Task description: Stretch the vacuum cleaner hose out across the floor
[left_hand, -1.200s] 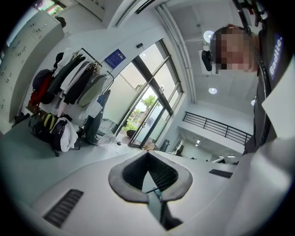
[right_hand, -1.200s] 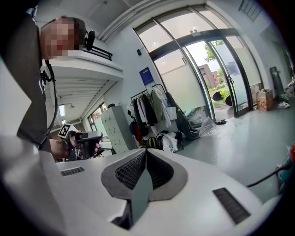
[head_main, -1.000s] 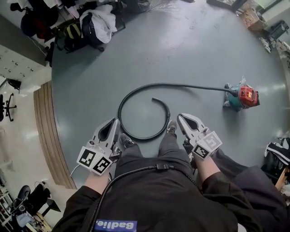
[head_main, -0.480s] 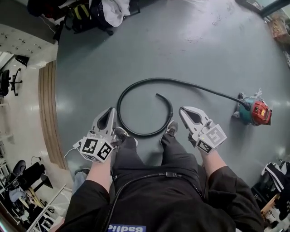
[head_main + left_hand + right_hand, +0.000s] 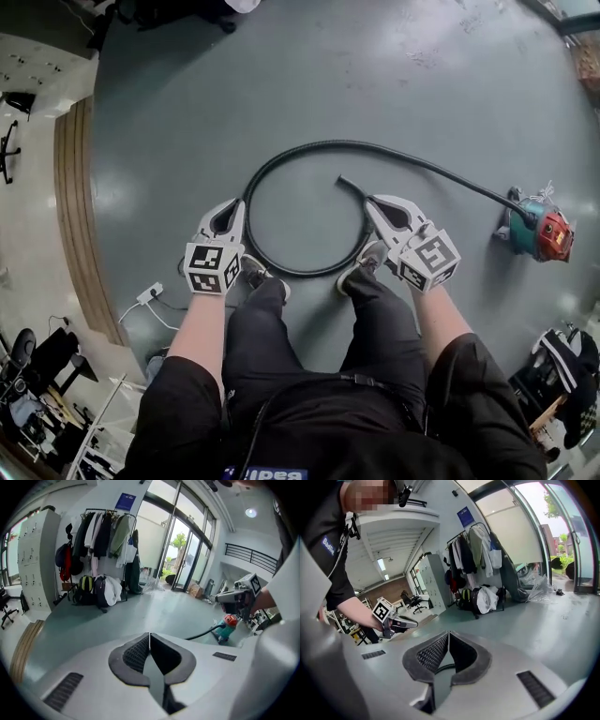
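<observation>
A black vacuum hose (image 5: 281,169) lies in a loose ring on the grey floor. It runs right to a small red and teal vacuum cleaner (image 5: 537,231), and its free end (image 5: 343,181) curls inside the ring. My left gripper (image 5: 235,202) is shut and empty, its tip just beside the ring's left arc. My right gripper (image 5: 368,200) is shut too, close to the free end, with nothing held. The left gripper view shows shut jaws (image 5: 149,635), the vacuum cleaner (image 5: 227,623) and the hose (image 5: 202,633). In the right gripper view the pads meet (image 5: 448,633).
My two shoes (image 5: 255,273) (image 5: 367,256) stand at the ring's near side. A wooden floor strip (image 5: 73,216) borders the left, with a white plug (image 5: 148,294) and cord beside it. A coat rack (image 5: 107,531) with bags stands far off. A dark bag (image 5: 570,366) lies at the right.
Both grippers have dropped towards the floor and reached forward to the hose ring. The head view has tipped forward, so the ring and vacuum cleaner sit differently in it.
</observation>
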Motion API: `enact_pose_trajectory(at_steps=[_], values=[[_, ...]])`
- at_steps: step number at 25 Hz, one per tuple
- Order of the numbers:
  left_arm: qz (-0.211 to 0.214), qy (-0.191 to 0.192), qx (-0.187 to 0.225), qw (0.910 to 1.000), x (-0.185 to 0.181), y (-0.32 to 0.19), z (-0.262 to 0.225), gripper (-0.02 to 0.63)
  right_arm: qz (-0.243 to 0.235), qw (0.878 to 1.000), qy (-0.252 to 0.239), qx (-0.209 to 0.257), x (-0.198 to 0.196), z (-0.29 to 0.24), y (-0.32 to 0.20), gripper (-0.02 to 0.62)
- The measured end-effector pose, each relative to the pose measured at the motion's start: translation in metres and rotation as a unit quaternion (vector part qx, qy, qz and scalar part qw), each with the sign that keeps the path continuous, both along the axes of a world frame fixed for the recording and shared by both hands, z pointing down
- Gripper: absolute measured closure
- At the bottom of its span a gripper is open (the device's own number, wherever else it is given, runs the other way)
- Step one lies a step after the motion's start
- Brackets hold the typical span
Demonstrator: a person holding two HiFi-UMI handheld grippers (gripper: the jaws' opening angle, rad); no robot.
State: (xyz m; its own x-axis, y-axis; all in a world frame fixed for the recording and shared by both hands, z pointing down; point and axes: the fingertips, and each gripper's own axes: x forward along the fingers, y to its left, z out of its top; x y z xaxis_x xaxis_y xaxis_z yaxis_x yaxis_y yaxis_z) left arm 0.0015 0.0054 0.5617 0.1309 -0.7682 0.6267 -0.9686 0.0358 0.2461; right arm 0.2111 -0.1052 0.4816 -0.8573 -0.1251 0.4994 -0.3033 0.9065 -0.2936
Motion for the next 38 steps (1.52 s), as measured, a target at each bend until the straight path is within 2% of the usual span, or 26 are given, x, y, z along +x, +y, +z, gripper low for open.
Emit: enact_pose_trajectory(at_steps=[3,6,14,18,22,25,30,33,38], values=[[-0.007,-0.004,-0.027,0.9996,-0.024,0.007,0.067,0.607,-0.026,1.000,0.011,0.002,-0.037,0.058,-0.004,0.598],[0.002,-0.014,-0.046,0.9988,-0.031,0.004,0.133,0.607,-0.055,0.998,0.028,0.010,-0.059,0.119,-0.011,0.598],[0.047,-0.036,-0.072,0.9956,-0.024,-0.012,0.269,0.606,-0.107,0.993,0.050,0.016,-0.078,0.245,-0.015,0.585],[0.075,-0.060,-0.105,0.9899,-0.026,-0.016,0.341,0.598,-0.140,0.988,0.065,0.029,-0.088,0.298,-0.019,0.568],[0.098,-0.079,-0.133,0.9830,-0.025,-0.032,0.419,0.559,-0.172,0.981,0.077,0.046,-0.099,0.354,-0.035,0.541],[0.121,-0.098,-0.171,0.9729,-0.025,-0.039,0.472,0.510,-0.189,0.977,0.082,0.061,-0.106,0.388,-0.049,0.520],[0.164,-0.136,-0.246,0.9455,-0.033,-0.023,0.542,0.423,-0.211,0.969,0.102,0.081,-0.105,0.435,-0.057,0.499],[0.175,-0.143,-0.284,0.9318,-0.035,-0.004,0.570,0.396,-0.229,0.961,0.122,0.093,-0.103,0.460,-0.054,0.486],[0.187,-0.154,-0.324,0.9146,-0.037,0.020,0.603,0.373,-0.252,0.949,0.151,0.116,-0.105,0.486,-0.042,0.456]])
